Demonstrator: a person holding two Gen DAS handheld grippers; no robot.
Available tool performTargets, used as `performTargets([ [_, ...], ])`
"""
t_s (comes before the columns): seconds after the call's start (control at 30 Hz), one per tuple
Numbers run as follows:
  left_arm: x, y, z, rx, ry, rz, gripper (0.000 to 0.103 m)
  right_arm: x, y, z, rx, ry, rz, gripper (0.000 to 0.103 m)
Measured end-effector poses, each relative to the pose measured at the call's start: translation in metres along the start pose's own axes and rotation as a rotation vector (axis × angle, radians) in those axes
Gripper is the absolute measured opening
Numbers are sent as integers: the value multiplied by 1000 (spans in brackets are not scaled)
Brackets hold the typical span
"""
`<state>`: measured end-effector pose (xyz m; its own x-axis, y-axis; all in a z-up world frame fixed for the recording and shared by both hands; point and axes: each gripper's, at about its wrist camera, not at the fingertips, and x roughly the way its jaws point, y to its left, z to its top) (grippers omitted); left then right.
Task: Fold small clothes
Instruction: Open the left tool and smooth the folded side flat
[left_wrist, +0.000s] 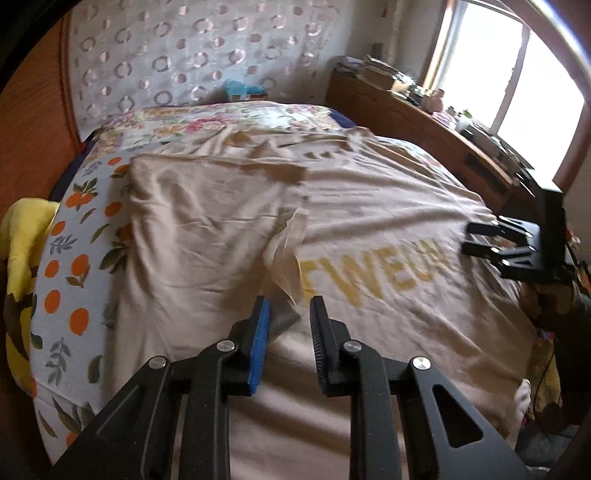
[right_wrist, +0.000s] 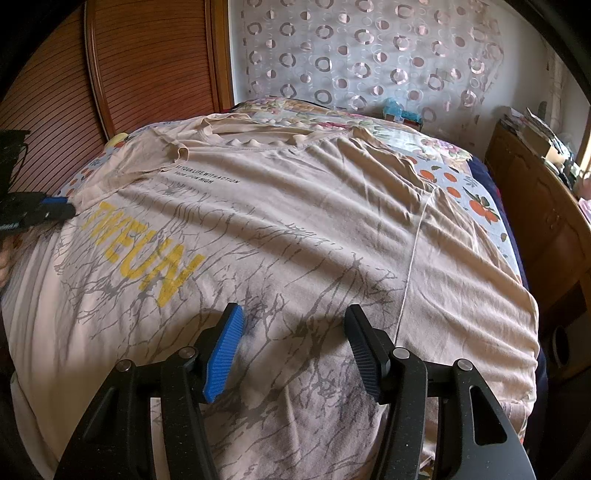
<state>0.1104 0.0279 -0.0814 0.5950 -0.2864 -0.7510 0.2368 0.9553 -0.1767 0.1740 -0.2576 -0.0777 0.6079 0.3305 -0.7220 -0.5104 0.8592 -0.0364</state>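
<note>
A beige T-shirt (right_wrist: 295, 221) with yellow letters (right_wrist: 147, 254) and grey branch print lies spread on the bed. In the left wrist view the T-shirt (left_wrist: 369, 221) has its left side folded over the body (left_wrist: 207, 214). My left gripper (left_wrist: 290, 306) is open just above the folded edge, holding nothing. My right gripper (right_wrist: 293, 314) is open and empty, just above the lower part of the shirt. The right gripper also shows in the left wrist view (left_wrist: 471, 238) at the shirt's right edge. The left gripper shows in the right wrist view (right_wrist: 55, 208) at the far left.
The bed has a sheet with oranges (left_wrist: 74, 258) and a floral cover (left_wrist: 207, 122). A yellow cushion (left_wrist: 22, 236) lies at the left. A wooden cabinet (left_wrist: 424, 129) with clutter stands by the window. A wooden headboard (right_wrist: 110, 74) and circle-patterned curtain (right_wrist: 369, 55) stand behind.
</note>
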Motion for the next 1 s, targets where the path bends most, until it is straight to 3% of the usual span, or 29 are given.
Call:
performTargets([
  [0.2,-9,-20,-4,62,-20,44,26,0,0,0,1,0,0,61],
  [0.47,1,-15,-5,44,-11,74,36,-2,-3,-1,16,1,3,61],
  [0.57,5,-13,-6,39,-8,80,37,-17,-14,-4,56,-46,-21,61],
  [0.7,9,-15,-6,42,-3,89,40,-41,-47,-15,122,-86,-85,61],
  [0.87,15,-19,-3,53,13,90,46,-53,-96,-36,196,-67,-194,61],
  [1.0,22,-24,-1,69,27,104,46,-53,-134,-51,282,-43,-228,61],
])
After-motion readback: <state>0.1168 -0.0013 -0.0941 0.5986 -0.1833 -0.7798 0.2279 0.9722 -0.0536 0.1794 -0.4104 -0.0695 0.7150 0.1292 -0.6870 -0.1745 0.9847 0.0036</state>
